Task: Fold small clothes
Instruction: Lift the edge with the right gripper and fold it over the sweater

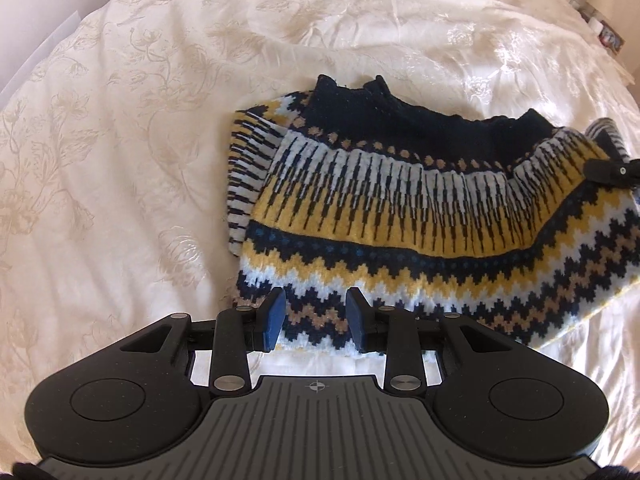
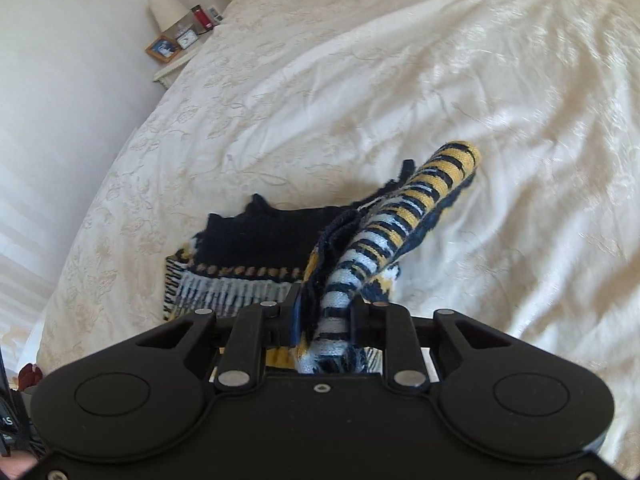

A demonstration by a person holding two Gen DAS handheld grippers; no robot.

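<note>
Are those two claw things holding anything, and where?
The right gripper pinches the knitted sweater by its striped sleeve. The left gripper holds nothing.

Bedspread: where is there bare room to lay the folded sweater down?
The cream bedspread is bare left of the patterned sweater and beyond its navy collar. It is crowded on the sweater's right, where the right gripper lifts a sleeve; the left gripper hovers over its hem.
</note>
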